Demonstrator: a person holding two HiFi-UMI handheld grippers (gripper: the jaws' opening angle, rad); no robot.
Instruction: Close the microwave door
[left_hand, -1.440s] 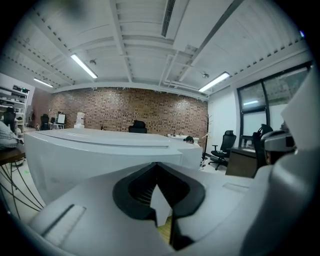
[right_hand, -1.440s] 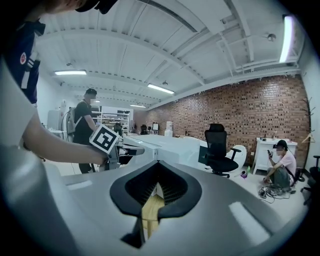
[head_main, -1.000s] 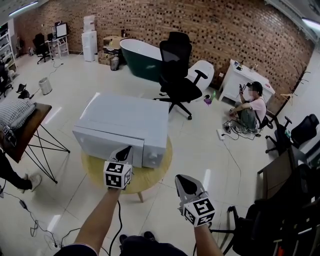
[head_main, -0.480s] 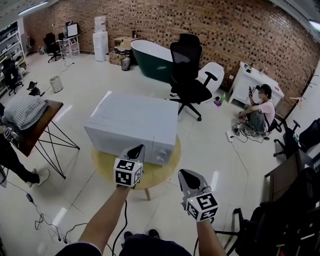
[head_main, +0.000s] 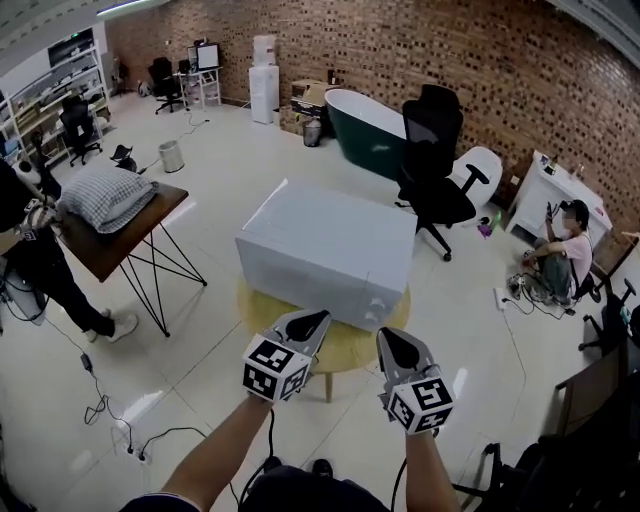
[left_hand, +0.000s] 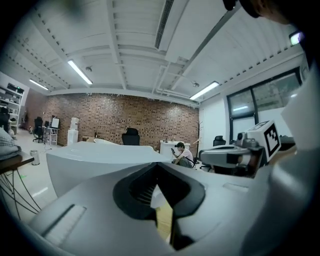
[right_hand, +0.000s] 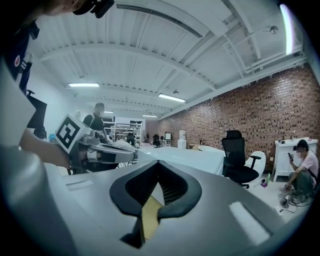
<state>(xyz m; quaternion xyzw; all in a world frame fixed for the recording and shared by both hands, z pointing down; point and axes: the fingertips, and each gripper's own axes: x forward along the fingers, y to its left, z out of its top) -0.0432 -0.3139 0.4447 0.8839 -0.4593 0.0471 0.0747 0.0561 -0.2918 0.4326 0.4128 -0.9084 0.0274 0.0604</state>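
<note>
The white microwave (head_main: 325, 250) stands on a round wooden table (head_main: 352, 347) with its door flush against the front. Both grippers hover in front of it, near the table's front edge, and point at it. My left gripper (head_main: 312, 320) is shut with nothing in it, its tips just short of the microwave's lower front. My right gripper (head_main: 392, 340) is shut and empty too, a little further back at the right. In the left gripper view the shut jaws (left_hand: 159, 165) face the microwave (left_hand: 100, 155). The right gripper view shows the same (right_hand: 159, 164), with the microwave (right_hand: 190, 157) ahead.
A dark side table with a pillow (head_main: 110, 200) stands to the left, with a person (head_main: 40, 260) beside it. Behind the microwave are a black office chair (head_main: 435, 150) and a green bathtub (head_main: 370, 125). Another person (head_main: 555, 255) sits on the floor at the right. Cables (head_main: 130, 440) lie at lower left.
The head view has swung left, so the microwave sits further right in the picture. The left gripper has come off the door front, and both grippers are closer together.
</note>
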